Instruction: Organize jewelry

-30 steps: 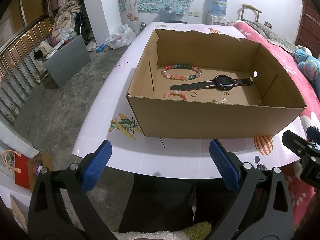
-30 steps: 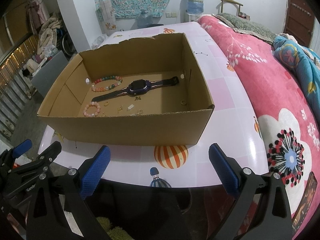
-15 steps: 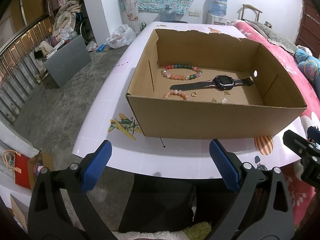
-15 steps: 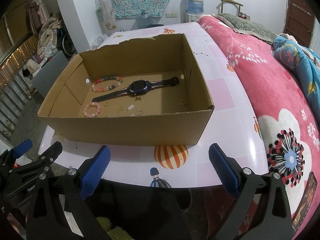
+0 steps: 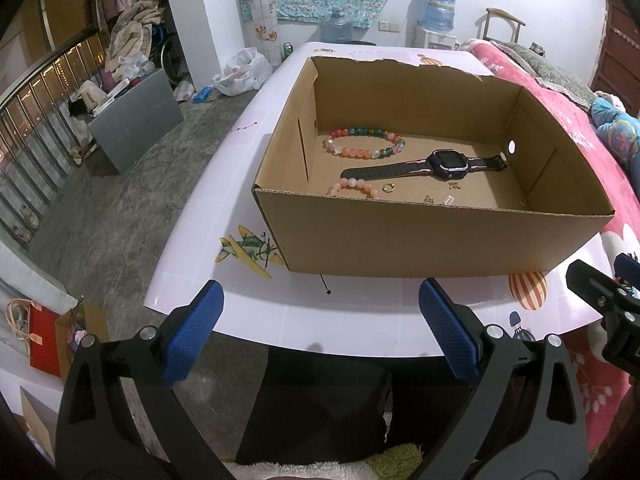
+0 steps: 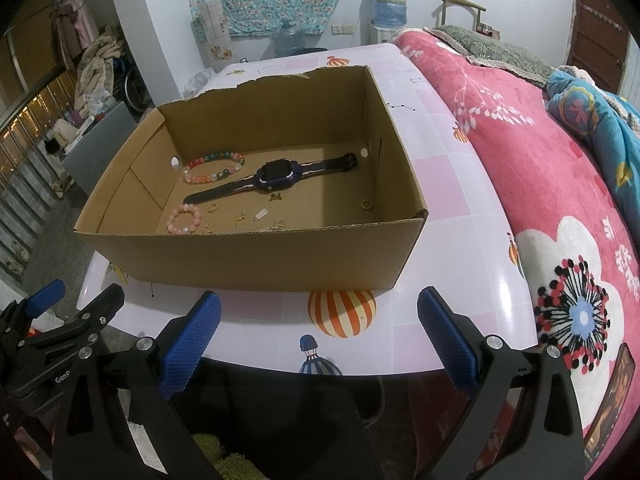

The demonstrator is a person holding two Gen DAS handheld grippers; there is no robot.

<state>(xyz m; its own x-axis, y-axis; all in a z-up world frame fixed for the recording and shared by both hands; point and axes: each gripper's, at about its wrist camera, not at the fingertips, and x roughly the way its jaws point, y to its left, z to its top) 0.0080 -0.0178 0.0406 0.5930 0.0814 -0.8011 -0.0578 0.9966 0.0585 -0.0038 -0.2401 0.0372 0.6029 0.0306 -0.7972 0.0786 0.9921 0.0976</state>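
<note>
Here the pink tabletop (image 5: 248, 152) carries an open cardboard box (image 6: 256, 258), with bare surface between the box's front wall and the near edge. Both the left tongs (image 5: 320, 330) and right tongs (image 6: 318, 330) hang before that edge, blades apart and empty. Inside the box lie a dark watch (image 6: 276, 176), a multicoloured bead bracelet (image 5: 366, 145), a pink bead bracelet (image 6: 184, 219) and small gold pieces (image 6: 260, 216).

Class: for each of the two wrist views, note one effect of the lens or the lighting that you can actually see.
Left wrist view: fisheye bends the table edge into a curve, and dark vignetting fills the corners. Right wrist view: the cardboard box throws shade over the near part of its floor, so the small gold pieces there are hard to make out; a soft sheen lies on the glossy tabletop.
</note>
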